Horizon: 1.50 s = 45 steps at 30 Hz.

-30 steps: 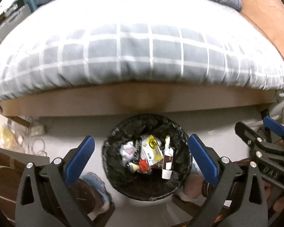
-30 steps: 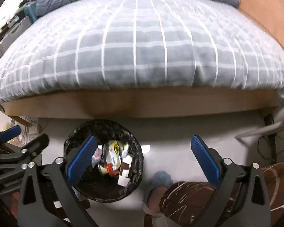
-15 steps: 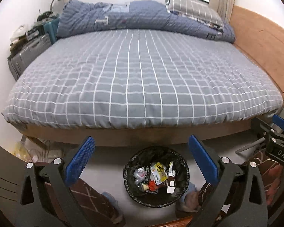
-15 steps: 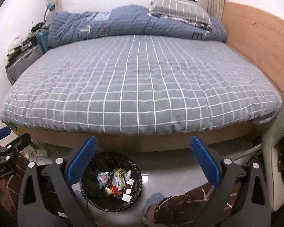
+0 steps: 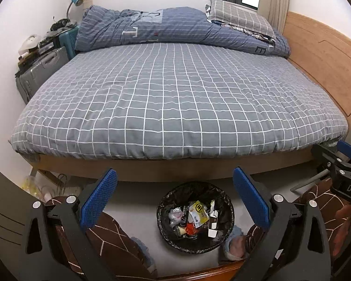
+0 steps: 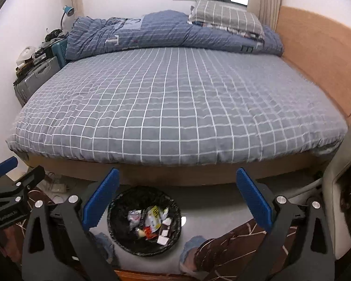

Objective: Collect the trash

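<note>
A round bin with a black liner (image 5: 195,217) stands on the floor in front of the bed. It holds several wrappers and paper scraps, among them a yellow-and-white packet (image 5: 198,213). The bin also shows in the right wrist view (image 6: 144,220). My left gripper (image 5: 175,195) is open and empty, held high above the bin. My right gripper (image 6: 177,195) is open and empty, above and right of the bin. Each gripper shows at the edge of the other's view.
A large bed with a grey checked cover (image 5: 175,98) fills the view, with a blue duvet (image 5: 175,29) and a pillow at the back. A grey suitcase (image 5: 38,73) stands at left. The person's legs in brown patterned trousers (image 6: 224,248) flank the bin.
Both grippers have risen and tilted up from just above the bin; the bin now looks smaller and the whole bed is in view. Both stayed open.
</note>
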Available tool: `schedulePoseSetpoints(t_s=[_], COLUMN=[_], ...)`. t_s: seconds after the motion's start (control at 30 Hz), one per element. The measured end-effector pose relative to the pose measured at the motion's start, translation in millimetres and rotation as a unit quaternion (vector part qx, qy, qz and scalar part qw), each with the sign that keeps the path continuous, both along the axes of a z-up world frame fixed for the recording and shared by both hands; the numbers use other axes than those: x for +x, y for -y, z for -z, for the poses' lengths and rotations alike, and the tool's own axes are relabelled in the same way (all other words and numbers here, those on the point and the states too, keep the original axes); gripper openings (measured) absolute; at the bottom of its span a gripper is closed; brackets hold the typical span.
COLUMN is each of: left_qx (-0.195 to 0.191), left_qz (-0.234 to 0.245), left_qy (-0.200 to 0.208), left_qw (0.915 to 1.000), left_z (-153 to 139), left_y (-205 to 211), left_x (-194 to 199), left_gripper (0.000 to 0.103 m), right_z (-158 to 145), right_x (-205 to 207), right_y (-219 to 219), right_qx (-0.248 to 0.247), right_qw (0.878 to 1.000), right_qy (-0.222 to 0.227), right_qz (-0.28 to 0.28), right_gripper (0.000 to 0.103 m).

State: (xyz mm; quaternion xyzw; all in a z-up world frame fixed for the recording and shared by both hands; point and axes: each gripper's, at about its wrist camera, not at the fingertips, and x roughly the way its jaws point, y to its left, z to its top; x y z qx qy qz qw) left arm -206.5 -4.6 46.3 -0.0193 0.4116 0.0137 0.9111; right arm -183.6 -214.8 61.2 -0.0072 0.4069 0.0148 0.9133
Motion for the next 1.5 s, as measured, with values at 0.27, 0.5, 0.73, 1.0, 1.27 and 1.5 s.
schedulePoseSetpoints(t_s=[0.27, 0.5, 0.73, 1.0, 1.27, 1.5], left_qx=[0.001, 0.000, 0.012, 0.025, 0.014, 0.009], left_qz=[0.000, -0.003, 0.000, 0.009, 0.012, 0.006], left_qy=[0.004, -0.001, 0.005, 0.009, 0.003, -0.002], left_qw=[1.0000, 1.0000, 0.9999, 0.9996, 0.9998, 0.9999], left_z=[1, 4, 2, 2, 2, 3], left_y=[0, -1, 4, 8, 10, 5], left_x=[0, -1, -3, -3, -2, 0], left_gripper=[0.097, 0.097, 0.097, 0.097, 0.097, 0.097], right_z=[0, 2, 4, 7, 8, 7], right_x=[-2, -3, -3, -1, -1, 0], right_y=[0, -3, -4, -2, -2, -2], right_qx=[-0.005, -0.009, -0.010, -0.012, -0.015, -0.018], right_qw=[1.000, 1.000, 1.000, 1.000, 1.000, 1.000], right_qy=[0.004, 0.004, 0.004, 0.006, 0.007, 0.007], right_qz=[0.003, -0.002, -0.001, 0.001, 0.001, 0.005], right_gripper=[0.096, 0.096, 0.096, 0.096, 0.096, 0.096])
